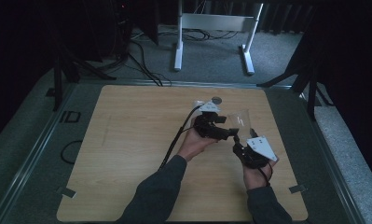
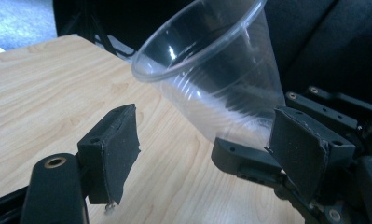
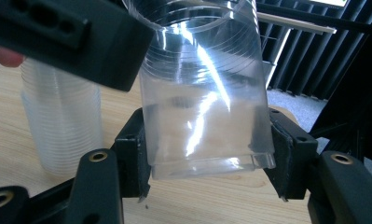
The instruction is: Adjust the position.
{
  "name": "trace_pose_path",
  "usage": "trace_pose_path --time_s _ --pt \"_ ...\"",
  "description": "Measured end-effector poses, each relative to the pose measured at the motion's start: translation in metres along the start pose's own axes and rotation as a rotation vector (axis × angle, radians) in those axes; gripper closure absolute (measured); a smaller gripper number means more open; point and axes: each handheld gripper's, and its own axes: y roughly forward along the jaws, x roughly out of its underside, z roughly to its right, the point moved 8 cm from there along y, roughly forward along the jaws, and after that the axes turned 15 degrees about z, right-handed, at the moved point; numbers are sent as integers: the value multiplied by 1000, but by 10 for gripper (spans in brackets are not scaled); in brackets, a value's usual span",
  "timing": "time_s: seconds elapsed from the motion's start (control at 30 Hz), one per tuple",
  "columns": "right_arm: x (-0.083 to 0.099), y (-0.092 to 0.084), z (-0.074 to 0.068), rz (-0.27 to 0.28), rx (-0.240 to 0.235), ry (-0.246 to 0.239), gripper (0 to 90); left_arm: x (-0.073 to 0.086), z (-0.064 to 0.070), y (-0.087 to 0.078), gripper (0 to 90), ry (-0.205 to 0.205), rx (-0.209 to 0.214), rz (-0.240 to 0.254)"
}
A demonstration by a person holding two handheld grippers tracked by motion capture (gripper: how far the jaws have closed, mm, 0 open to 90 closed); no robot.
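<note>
Currently the right gripper (image 3: 207, 163) is clamping the clear cup (image 3: 207, 93) above the table (image 1: 127, 140); the left gripper (image 2: 207, 154), half open and empty, is hovering beside it. Over-squeezing risks crushing the cup.

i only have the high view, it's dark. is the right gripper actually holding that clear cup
Observer: Yes. In the right gripper view the right gripper has both pads pressed on the base of the clear cup.
Operator: and the left one, is it on the cup too
Observer: No. In the left gripper view the left gripper is open, and its pads are clear of the cup's wall.
Operator: anything else near it i can't make out
Observer: A stack of clear cups stands on the table beside the held cup.
</note>
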Motion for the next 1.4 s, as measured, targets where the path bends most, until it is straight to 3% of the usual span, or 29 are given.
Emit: trace_pose_path --time_s 0.47,1.4 --pt "-1 0 -6 8 -11 -4 413 0 3 5 191 -53 22 9" --pt "1 0 -15 16 -32 -1 414 0 4 17 151 -114 21 39"
